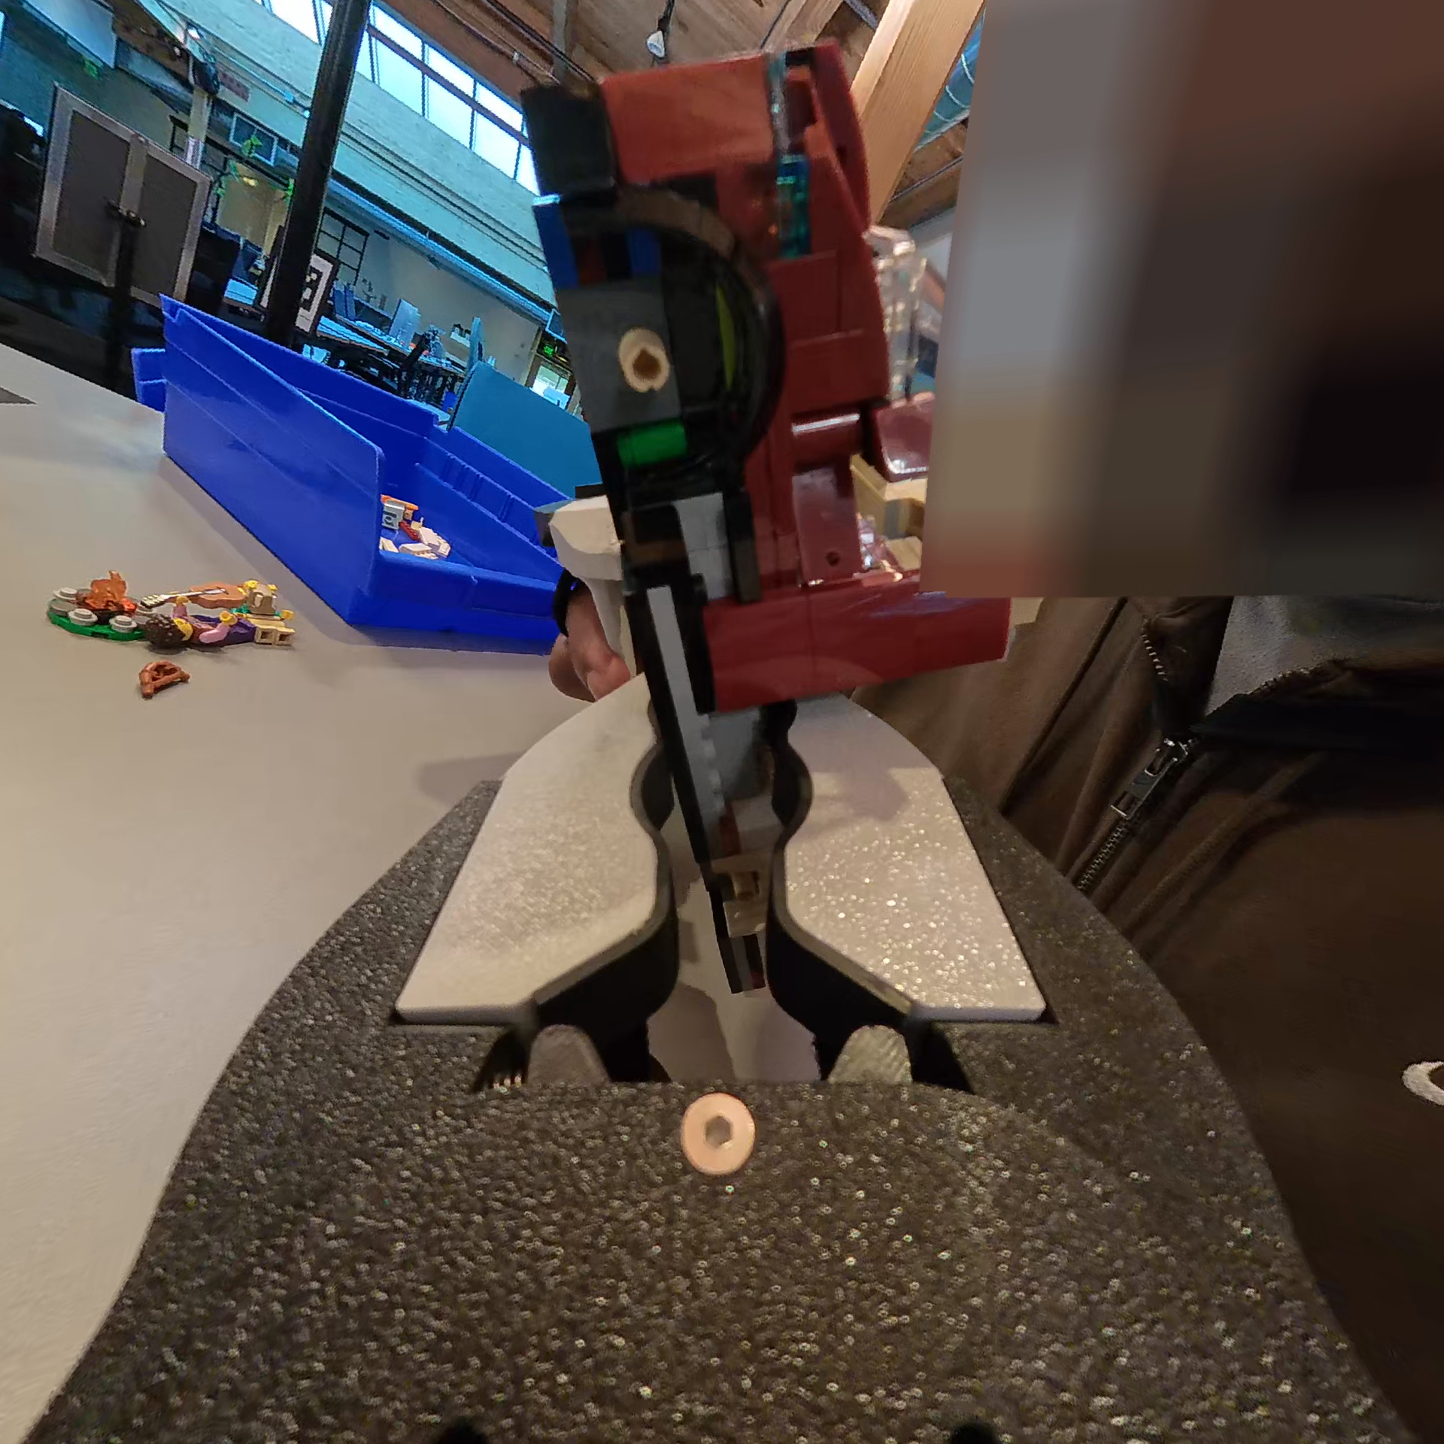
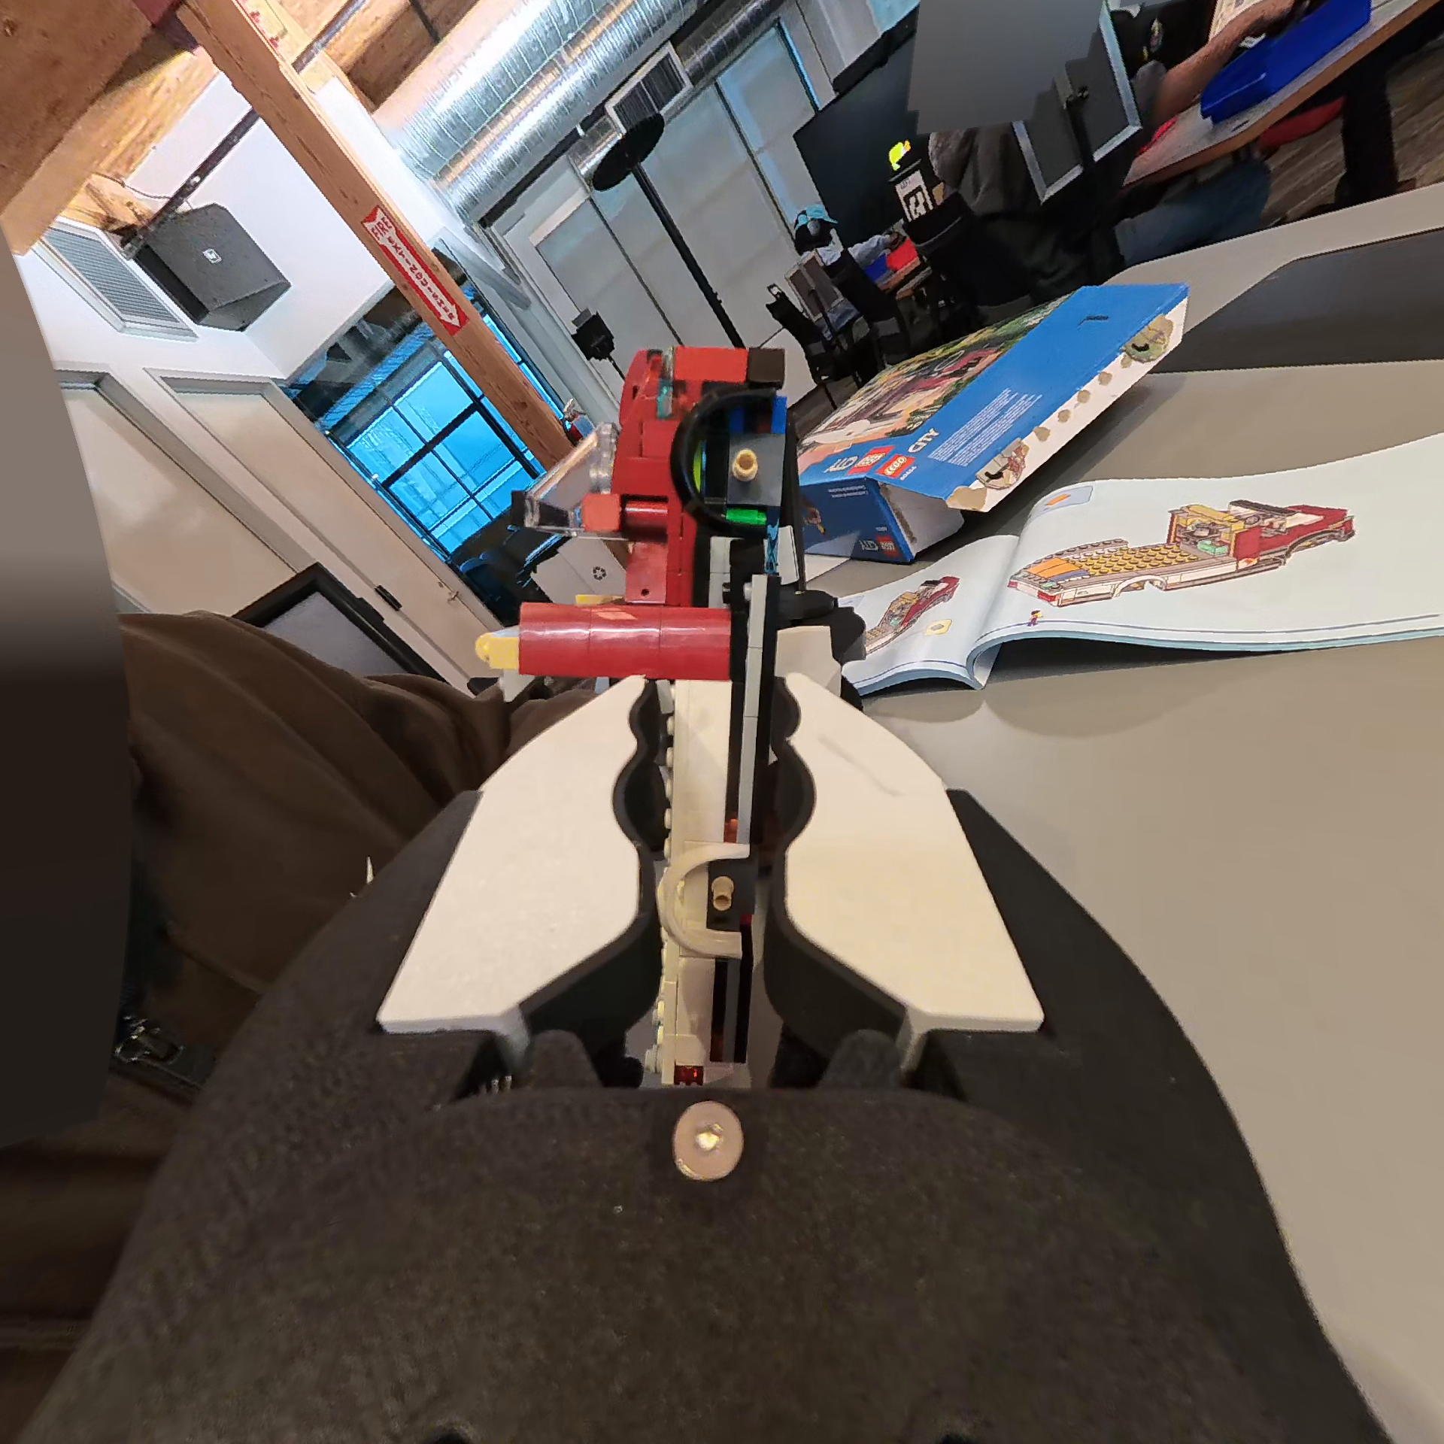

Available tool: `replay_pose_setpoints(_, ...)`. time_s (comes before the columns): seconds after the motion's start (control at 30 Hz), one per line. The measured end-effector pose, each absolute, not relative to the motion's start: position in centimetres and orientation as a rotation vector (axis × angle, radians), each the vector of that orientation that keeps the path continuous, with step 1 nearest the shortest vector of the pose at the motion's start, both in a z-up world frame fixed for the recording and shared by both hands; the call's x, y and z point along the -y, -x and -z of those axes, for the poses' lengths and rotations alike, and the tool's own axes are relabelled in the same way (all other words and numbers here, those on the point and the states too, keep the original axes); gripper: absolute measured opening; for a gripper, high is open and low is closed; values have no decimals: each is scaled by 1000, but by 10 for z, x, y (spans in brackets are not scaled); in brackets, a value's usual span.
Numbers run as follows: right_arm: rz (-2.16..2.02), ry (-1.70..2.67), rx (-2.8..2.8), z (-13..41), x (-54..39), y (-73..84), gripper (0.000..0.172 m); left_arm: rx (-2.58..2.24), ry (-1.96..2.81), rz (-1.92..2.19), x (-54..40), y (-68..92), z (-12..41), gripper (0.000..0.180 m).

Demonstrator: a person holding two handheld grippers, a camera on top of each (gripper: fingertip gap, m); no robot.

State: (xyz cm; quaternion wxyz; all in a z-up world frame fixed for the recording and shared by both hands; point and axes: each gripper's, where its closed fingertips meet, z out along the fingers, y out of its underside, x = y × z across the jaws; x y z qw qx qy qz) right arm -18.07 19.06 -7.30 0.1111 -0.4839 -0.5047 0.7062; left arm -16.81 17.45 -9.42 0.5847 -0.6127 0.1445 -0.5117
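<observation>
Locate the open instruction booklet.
The instruction booklet shows only in the right wrist view, lying open on the grey table to the right of the red brick model, just in front of the blue box.

Both tongs, left (image 1: 719,750) and right (image 2: 715,727), are clamped, raised upward.

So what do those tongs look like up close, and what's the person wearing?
Both tongs, left and right, look alike: two wide pale grey fingers with wavy black inner edges, set in a rough, speckled dark grey body with one round silver screw in the middle. The person wears a brown zip-up jacket.
</observation>
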Motion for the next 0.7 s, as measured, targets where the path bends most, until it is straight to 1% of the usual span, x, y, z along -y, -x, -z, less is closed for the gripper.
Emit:
replay_pose_setpoints(0.5,-2080,1459,1453,73,-191,181,27,-325,1422,1222,-175,169,94,22)
replay_pose_setpoints(0.53,-2074,1462,1446,74,-192,182,27,-301,1421,1216,-177,170,93,24)
replay_pose_setpoints(0.57,-2064,1477,1445,75,-192,182,27,-270,1416,1213,-179,172,92,29)
replay_pose_setpoints(0.6,-2054,1499,1439,78,-193,184,27,-254,1425,1207,-181,171,93,40)
replay_pose_setpoints(0.63,-2053,1525,1426,82,-193,185,27,-248,1438,1201,-182,170,95,43)
replay_pose_setpoints(0.67,-2064,1536,1412,83,-193,186,27,-243,1452,1196,-183,170,97,39)
replay_pose_setpoints(0.7,-2080,1536,1404,83,-193,186,27,-239,1459,1205,-183,170,98,32)
